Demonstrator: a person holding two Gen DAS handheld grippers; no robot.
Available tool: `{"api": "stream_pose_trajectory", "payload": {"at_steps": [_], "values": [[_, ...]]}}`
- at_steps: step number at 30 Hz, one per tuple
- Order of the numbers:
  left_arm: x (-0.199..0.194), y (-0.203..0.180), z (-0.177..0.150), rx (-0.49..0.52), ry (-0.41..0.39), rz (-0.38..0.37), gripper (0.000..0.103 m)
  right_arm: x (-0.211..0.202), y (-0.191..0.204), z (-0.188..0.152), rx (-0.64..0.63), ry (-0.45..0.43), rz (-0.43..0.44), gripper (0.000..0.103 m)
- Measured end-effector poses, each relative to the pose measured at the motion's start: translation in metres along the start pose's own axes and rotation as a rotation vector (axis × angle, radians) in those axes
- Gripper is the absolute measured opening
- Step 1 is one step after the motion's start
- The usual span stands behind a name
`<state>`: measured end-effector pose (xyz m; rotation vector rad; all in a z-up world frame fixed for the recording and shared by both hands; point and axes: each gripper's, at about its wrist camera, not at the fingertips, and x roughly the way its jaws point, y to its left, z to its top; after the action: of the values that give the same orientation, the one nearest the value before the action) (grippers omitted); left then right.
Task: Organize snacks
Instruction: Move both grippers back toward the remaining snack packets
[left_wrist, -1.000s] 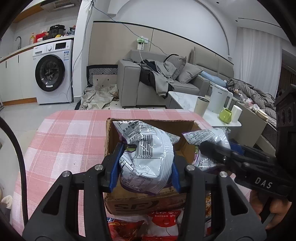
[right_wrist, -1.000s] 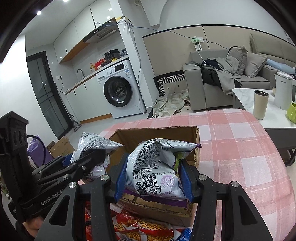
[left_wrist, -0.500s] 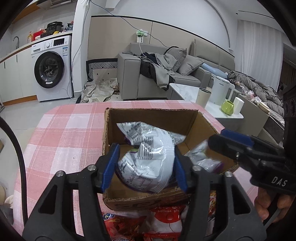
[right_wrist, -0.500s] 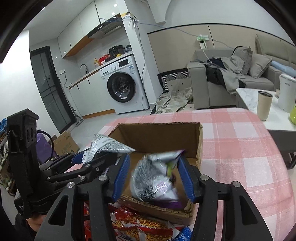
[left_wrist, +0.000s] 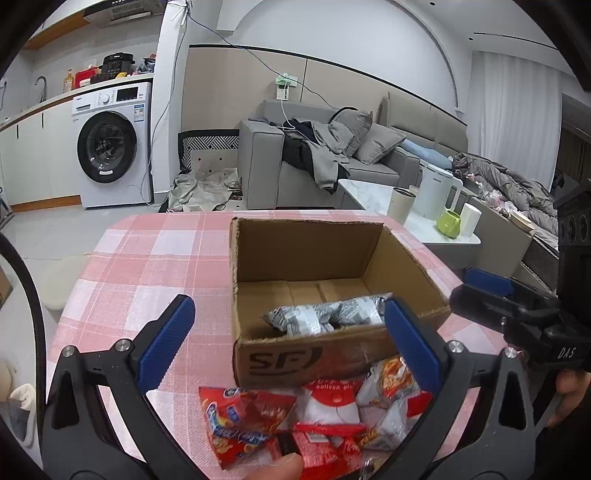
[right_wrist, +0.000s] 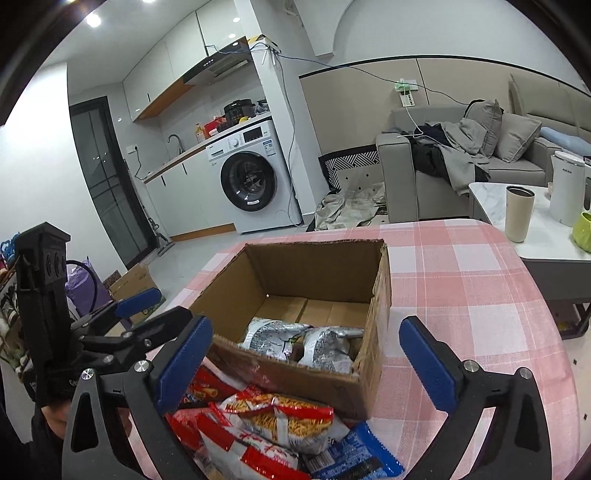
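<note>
An open cardboard box (left_wrist: 373, 258) (right_wrist: 380, 291) stands on the pink checked tablecloth. Two silver snack bags (left_wrist: 325, 314) (right_wrist: 299, 343) lie inside it at the near wall. My left gripper (left_wrist: 291, 332) is open and empty, pulled back just in front of the box. My right gripper (right_wrist: 306, 354) is open and empty too, on the near side of the box. A pile of red, white and blue snack packets (left_wrist: 306, 413) (right_wrist: 273, 424) lies on the cloth between the grippers and the box.
The table (left_wrist: 155, 258) is round, and its edge falls away left and right. A low white table (right_wrist: 546, 236) with a cup, kettle and green mug stands to the right. A sofa and a washing machine are behind.
Both grippers let go of their silver bags, which dropped into the box. Both grippers opened wide and drew back toward me.
</note>
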<state>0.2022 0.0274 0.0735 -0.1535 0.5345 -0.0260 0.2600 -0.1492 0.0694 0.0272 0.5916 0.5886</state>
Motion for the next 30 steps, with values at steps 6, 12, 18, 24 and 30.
{"api": "stream_pose_trajectory", "payload": {"at_steps": [6,12,18,24,30], "values": [[-0.021,0.006,-0.012,-0.003,0.017,0.023,0.102,-0.013,0.004,-0.013,0.005,0.005,0.006,0.103],[-0.034,0.012,-0.029,-0.017,0.035,0.026,0.102,-0.022,0.009,-0.026,-0.011,0.013,-0.007,0.103],[-0.049,0.019,-0.045,-0.031,0.042,0.04,0.102,-0.032,0.012,-0.037,-0.005,0.023,0.001,0.103],[-0.061,0.026,-0.05,-0.084,0.022,0.037,0.102,-0.038,0.016,-0.047,-0.018,0.045,0.001,0.103],[-0.066,0.02,-0.057,-0.069,0.023,0.03,0.102,-0.038,0.019,-0.054,-0.061,0.074,-0.026,0.103]]}}
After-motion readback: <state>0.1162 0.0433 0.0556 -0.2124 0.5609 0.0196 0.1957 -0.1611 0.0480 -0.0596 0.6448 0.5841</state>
